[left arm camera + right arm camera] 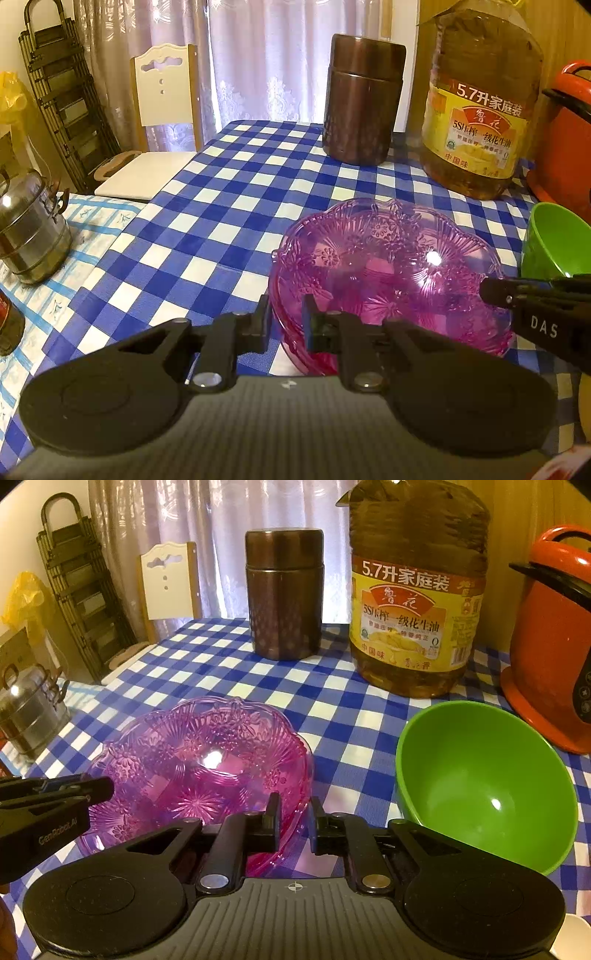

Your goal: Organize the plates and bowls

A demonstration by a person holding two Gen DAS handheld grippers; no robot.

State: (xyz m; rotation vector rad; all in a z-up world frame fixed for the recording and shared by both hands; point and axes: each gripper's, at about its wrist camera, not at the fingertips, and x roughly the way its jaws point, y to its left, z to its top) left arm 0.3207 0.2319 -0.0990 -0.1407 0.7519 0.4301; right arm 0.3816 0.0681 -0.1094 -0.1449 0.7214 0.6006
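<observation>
Gripping pink glass bowl (388,269) rim both sides: left gripper (286,325), right gripper (293,823) fingers near-closed straddling it; squeeze evenly, lift level.

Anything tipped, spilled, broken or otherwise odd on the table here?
Nothing stands out. The pink bowl and green bowl sit upright and empty on the checked cloth, apart from each other. The oil bottle and brown canister stand upright, with no spills.

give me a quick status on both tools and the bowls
Left tool and right tool both clamped on pink bowl rim. Green bowl empty beside it. Oil jug, brown canister behind, clear.
</observation>
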